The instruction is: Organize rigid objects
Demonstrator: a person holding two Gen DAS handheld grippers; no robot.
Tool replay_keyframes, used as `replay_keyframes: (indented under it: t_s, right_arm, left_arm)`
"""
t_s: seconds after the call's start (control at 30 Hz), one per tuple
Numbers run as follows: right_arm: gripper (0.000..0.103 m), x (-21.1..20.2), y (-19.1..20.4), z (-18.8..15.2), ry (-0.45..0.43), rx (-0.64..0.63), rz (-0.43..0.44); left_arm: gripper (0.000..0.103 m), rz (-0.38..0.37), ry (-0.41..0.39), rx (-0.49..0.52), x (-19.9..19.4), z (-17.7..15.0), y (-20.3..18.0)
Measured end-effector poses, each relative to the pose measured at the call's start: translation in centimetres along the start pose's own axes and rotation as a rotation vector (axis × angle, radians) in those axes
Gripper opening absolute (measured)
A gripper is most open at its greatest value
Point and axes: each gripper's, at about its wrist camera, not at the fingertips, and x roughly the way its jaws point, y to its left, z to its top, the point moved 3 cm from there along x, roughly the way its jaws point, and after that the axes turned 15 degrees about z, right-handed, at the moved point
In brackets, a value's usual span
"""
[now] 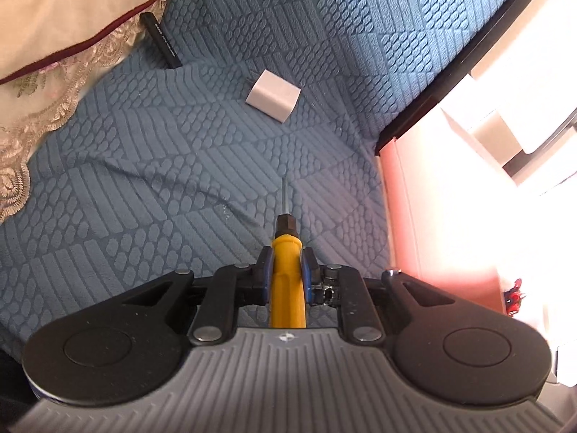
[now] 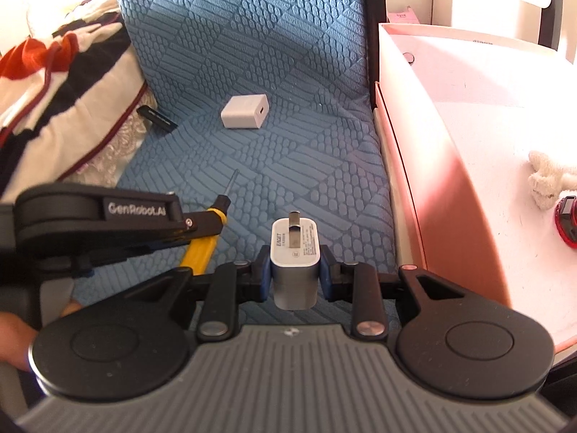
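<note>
Left tool (image 1: pixel 285 270) clamps yellow-handled screwdriver (image 1: pixel 287 288); right tool (image 2: pixel 295 274) clamps white two-prong plug adapter (image 2: pixel 295 252), both above blue quilted bedspread (image 2: pixel 252 54), left of pink open box (image 2: pixel 425 166). Risk: smooth handle sliding through pads; adapter twisting, striking box wall.

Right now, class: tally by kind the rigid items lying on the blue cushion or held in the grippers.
Chargers: 2, white cube lying loose, plug adapter in right gripper
Screwdrivers: 1, yellow screwdriver in left gripper
Black sticks: 1, black stick
Total: 4

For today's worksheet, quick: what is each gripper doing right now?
Left gripper: closed on the yellow screwdriver.
Right gripper: closed on the white plug adapter.
</note>
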Motion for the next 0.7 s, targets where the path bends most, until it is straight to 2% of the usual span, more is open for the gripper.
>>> replay_keyframes:
  t_s: [0.27,0.7]
  right_arm:
    - [0.030,-2.4,0.5,2.0,-0.014,-0.011,0.013]
    - [0.030,-7.3,0.7,7.3,-0.119,-0.050,0.034]
  left_arm:
    - [0.019,-0.025,-0.066,0.033,-3.6,1.4,-0.6]
    - [0.019,-0.080,-0.195,0.149,-9.7,5.3,-5.8]
